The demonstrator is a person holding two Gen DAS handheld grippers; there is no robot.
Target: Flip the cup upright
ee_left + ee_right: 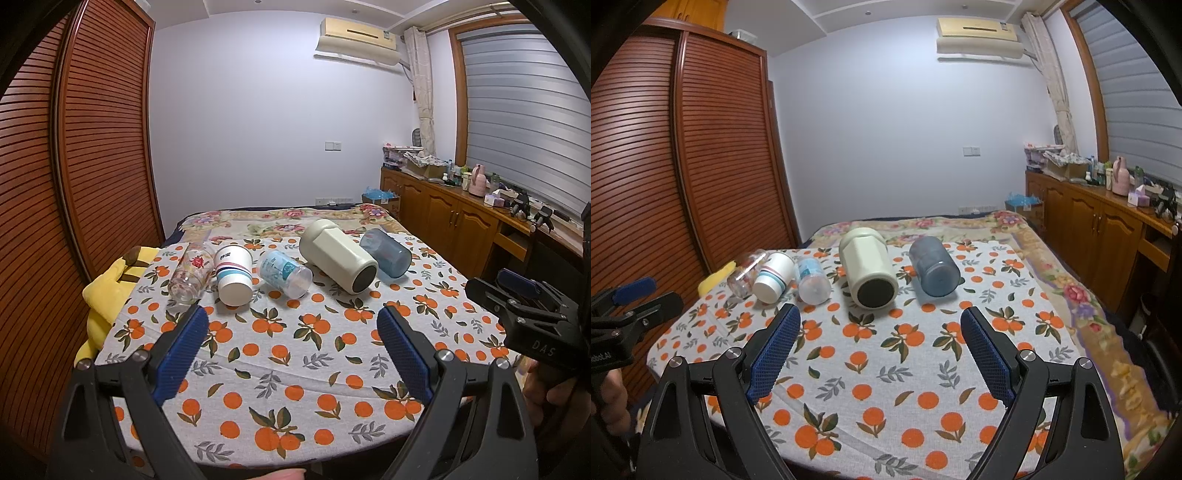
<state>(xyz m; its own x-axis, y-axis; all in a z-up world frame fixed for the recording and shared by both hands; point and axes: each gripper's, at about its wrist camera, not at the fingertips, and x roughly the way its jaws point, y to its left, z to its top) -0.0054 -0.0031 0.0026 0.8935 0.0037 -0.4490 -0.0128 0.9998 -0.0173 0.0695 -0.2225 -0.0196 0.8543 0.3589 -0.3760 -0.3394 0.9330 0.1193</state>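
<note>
The left gripper (290, 328) hangs above the near part of the cloth with its jaws spread wide and nothing between them, and the right gripper (881, 328) is held the same way, wide apart and empty; both look poised short of the row, probably so either can reach in without knocking anything over. Five cups lie on their sides across the far half of the orange-print tablecloth (288, 369), bases turned toward the cameras, which is why each needs tipping up. From the left they are a clear glass (190, 275) with a red motif, a white paper cup (234, 275) with stripes touching or just beside it, a clear plastic cup (284, 273) with blue print, a large cream mug (338, 256) with a dark base, and a blue translucent cup (386, 254) near the mug. None is upright yet, so the task appears unstarted. A yellow plush toy (105, 291) pokes out at the cloth's left edge, beside the glass.
</note>
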